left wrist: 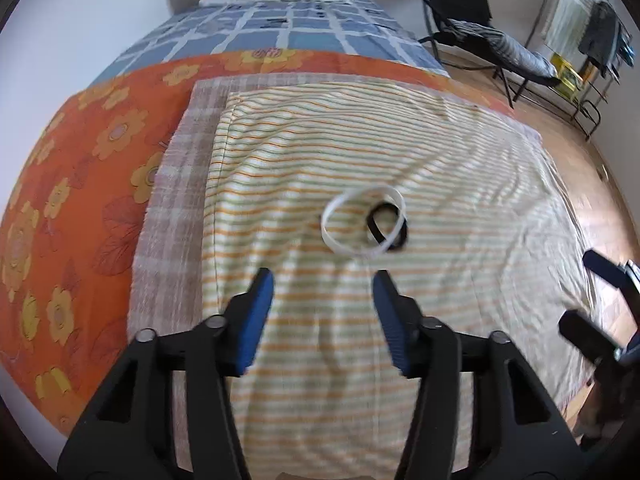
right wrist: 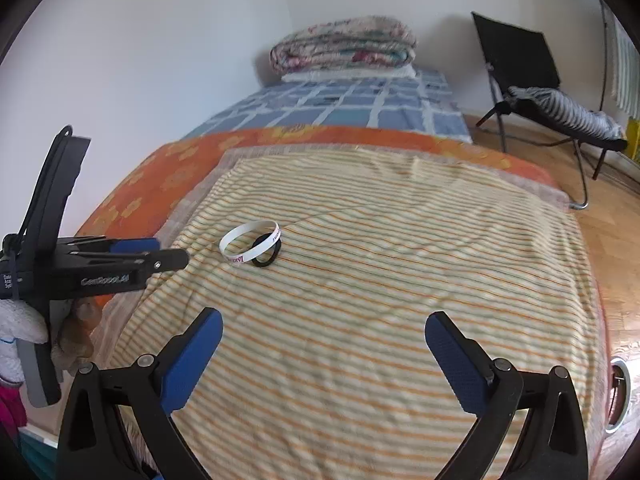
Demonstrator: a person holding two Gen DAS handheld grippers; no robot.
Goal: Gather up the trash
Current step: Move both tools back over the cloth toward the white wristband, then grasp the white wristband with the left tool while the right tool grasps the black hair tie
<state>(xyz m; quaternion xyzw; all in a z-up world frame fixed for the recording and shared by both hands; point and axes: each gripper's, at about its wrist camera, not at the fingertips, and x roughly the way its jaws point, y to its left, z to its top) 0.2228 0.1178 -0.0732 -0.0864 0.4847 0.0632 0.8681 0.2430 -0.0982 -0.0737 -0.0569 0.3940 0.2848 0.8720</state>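
We're lining up our left claw [left wrist: 323, 280], spread wide, on the white wristband [left wrist: 362, 220] overlapping the black band [left wrist: 390, 226] on the bed [left wrist: 360, 128]; right claw [right wrist: 324, 328] hanging spread too. Next we're needing a careful pinch.

both views are lit by soft daylight, pretty bright overall, with the white wall [right wrist: 168, 60] washed out to a flat pale tone. the light seems to come from the right side, where the window [left wrist: 568, 12] area is blown out in the left wrist view. only faint shadows are cast on the striped sheet [left wrist: 320, 160]. heavy fisheye bending is seen everywhere, and the bed [right wrist: 340, 108] is curved like a dome, with black vignetting in the corners. motion blur is noticed in the left wrist view, especially on the bands [left wrist: 364, 220] and the right edge. the right wrist view is sharper, though the sheet up close is smeared a bit.
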